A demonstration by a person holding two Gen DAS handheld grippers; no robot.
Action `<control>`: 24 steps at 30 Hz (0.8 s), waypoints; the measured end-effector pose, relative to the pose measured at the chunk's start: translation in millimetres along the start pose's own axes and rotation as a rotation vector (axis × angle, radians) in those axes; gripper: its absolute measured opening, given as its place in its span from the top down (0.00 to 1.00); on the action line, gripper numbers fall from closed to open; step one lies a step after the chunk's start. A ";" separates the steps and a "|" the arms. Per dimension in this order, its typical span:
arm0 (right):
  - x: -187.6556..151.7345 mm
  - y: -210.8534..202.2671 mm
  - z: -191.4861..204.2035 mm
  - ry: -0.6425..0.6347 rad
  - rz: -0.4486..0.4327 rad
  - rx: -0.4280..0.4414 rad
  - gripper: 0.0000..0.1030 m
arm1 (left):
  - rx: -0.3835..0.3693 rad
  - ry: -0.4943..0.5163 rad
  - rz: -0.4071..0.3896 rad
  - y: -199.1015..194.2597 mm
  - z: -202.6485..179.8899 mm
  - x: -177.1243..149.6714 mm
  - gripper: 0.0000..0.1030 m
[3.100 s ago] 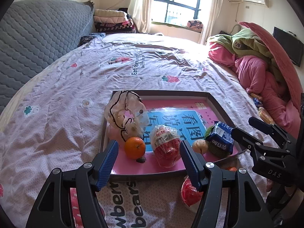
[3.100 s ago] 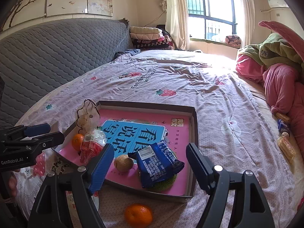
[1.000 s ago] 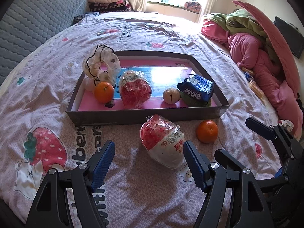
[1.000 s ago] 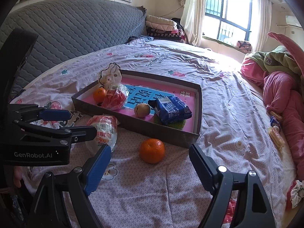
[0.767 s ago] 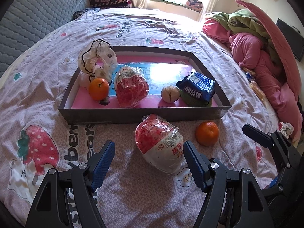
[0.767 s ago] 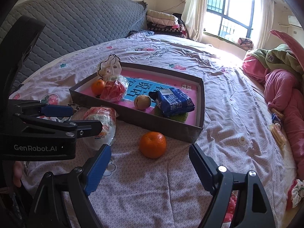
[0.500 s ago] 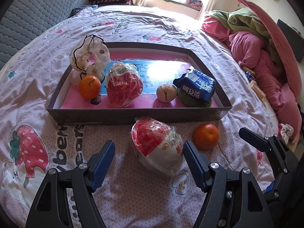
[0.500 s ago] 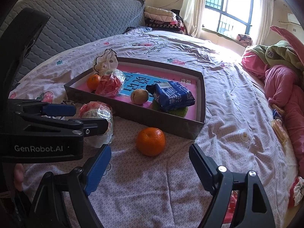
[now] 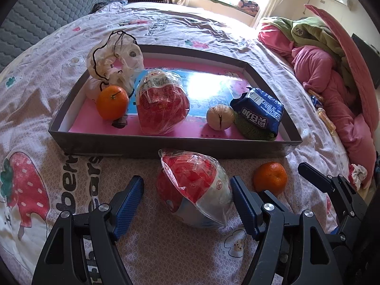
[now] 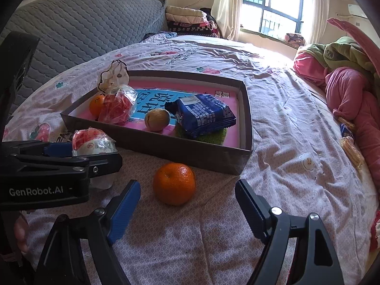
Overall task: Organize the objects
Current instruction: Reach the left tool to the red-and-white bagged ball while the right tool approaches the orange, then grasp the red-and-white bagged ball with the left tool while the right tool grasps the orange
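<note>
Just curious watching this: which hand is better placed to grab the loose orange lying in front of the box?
Right. The right gripper already frames the orange, jaws closing; the left gripper straddles the wrapped snack.

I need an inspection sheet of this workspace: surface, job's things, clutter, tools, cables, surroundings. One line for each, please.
Surface: bed sheet with strawberry print, wrinkled.
Job's things: shallow tray holds an orange, a wrapped red pack, a round brown fruit, a blue snack packet on a green pad, and a drawstring pouch. Outside, before the tray's near wall: second wrapped pack and loose orange.
Clutter: small packets near the pink bedding.
Tools: left tool open, around the second wrapped pack, no clear contact; right tool closing, loose orange just ahead, untouched.
Cables: nothing seen.
Surroundings: grey quilted headboard, window, pink and green bedding pile.
</note>
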State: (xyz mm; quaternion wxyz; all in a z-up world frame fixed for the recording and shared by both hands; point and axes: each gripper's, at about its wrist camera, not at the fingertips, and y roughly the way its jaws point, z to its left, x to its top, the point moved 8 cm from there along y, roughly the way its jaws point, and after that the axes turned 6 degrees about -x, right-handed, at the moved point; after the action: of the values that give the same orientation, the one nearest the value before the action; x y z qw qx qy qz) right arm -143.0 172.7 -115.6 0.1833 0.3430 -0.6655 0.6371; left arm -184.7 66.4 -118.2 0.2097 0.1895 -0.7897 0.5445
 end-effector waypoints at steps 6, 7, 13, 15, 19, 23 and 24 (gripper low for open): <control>1.0 7.1 5.8 -0.029 0.004 -0.007 0.31 | 0.008 -0.003 0.004 5.2 6.0 -0.4 0.25; 1.5 8.0 7.4 -0.036 0.002 -0.010 0.31 | 0.008 -0.002 0.007 6.5 6.1 -0.8 0.25; 1.0 15.1 15.1 -0.067 0.009 -0.008 0.43 | 0.004 -0.001 -0.002 8.7 7.7 0.6 0.27; 0.9 16.7 16.9 -0.067 0.012 0.004 0.51 | 0.008 0.005 -0.005 8.6 6.8 0.3 0.28; 1.7 18.0 19.1 -0.073 0.011 0.016 0.60 | 0.015 0.018 -0.003 10.9 5.6 0.4 0.29; 1.4 18.9 17.1 -0.061 0.016 0.030 0.61 | 0.012 0.015 -0.007 11.5 6.3 1.9 0.32; 1.6 18.9 16.4 -0.054 0.017 0.035 0.62 | 0.010 0.016 -0.007 11.8 6.3 2.1 0.32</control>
State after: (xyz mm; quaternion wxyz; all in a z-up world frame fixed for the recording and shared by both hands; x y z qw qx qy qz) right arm -154.0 155.5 -130.2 0.1538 0.3576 -0.6619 0.6406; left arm -193.4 64.3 -128.3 0.2170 0.1888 -0.7846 0.5493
